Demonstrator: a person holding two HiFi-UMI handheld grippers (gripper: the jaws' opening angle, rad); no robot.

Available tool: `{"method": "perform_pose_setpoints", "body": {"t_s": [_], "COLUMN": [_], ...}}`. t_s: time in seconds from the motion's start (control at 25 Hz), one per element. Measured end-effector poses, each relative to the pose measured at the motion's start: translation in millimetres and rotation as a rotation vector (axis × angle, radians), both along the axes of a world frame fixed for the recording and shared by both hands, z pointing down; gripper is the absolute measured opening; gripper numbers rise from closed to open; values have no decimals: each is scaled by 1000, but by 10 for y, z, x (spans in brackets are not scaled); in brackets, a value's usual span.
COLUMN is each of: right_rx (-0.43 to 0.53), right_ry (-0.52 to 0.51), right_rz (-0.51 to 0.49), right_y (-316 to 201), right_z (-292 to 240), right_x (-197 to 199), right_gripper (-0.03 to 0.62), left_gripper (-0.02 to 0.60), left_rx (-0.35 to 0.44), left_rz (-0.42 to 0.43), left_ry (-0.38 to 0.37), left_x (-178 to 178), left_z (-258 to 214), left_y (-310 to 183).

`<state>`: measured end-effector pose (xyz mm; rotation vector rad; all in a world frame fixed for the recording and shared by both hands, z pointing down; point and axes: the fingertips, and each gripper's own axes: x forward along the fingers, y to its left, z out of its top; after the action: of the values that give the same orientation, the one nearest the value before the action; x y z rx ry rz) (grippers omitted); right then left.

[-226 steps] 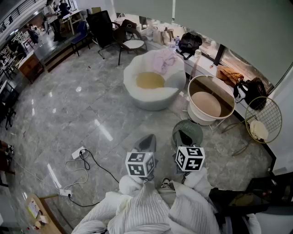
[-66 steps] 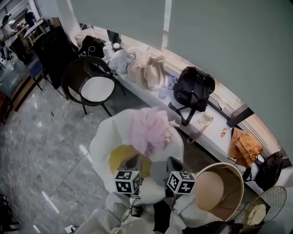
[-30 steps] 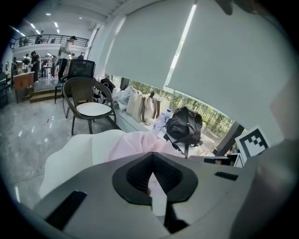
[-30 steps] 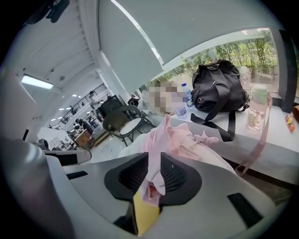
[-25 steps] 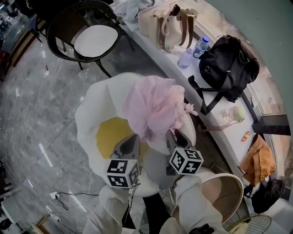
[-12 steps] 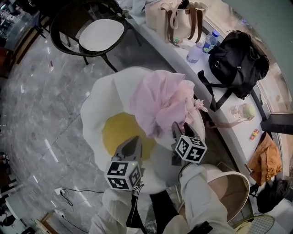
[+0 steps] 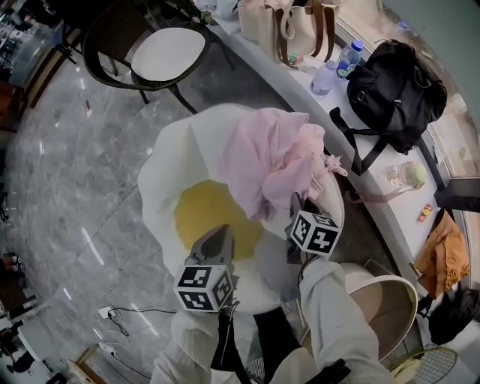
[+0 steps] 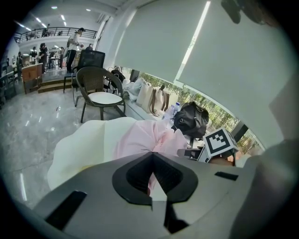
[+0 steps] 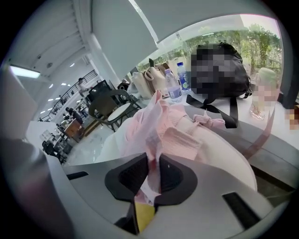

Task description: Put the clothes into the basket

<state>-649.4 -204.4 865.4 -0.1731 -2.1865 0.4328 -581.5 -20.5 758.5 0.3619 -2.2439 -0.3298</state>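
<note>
One pink garment (image 7: 270,161) is lying on one white petal-shaped seat (image 7: 169,176), which is holding one yellow cushion (image 7: 210,217). One dark chair (image 7: 169,54) is standing beyond. On the ledge (image 7: 386,211), two plastic bottles (image 7: 325,76) are standing, one black backpack (image 7: 397,90) is sitting, and one jar (image 7: 406,175) and one orange cloth (image 7: 441,255) are resting. Cream tote bags (image 7: 270,22) are showing there too (one or two, since the frame edge is cutting them off). One round basket (image 7: 412,300) is standing at the lower right, and one cable (image 7: 124,311) is trailing over the floor (image 7: 75,187).
</note>
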Motion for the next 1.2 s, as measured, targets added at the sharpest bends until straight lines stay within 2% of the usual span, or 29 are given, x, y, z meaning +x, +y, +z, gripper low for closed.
{"method": "perform_pose_setpoints", "body": {"t_s": [0.08,0.52,0.8,1.0,1.2], "right_rx": [-4,-58,-93,-138,-150], "right_ry": [-8,-37,-82,-119,-180], "right_rz": [-18,-100,-135,-94,-51], "right_y": [36,393,658,682,623], "right_z": [-42,-441,-1055,-1514,-2016], "right_x": [22,133,241,355,524], "right_gripper": [49,34,32,32,32], "left_gripper": [6,6,6,6,6], "left_rx": [-3,-19,-47,-27,7], "left_rz": [7,42,39,23,60], "left_ry": [-2,-24,-63,-106,-129], "left_x": [7,146,265,353,521], "left_z": [-19,-378,-864,-1165,-1365], "left_y": [-6,35,249,341,336]}}
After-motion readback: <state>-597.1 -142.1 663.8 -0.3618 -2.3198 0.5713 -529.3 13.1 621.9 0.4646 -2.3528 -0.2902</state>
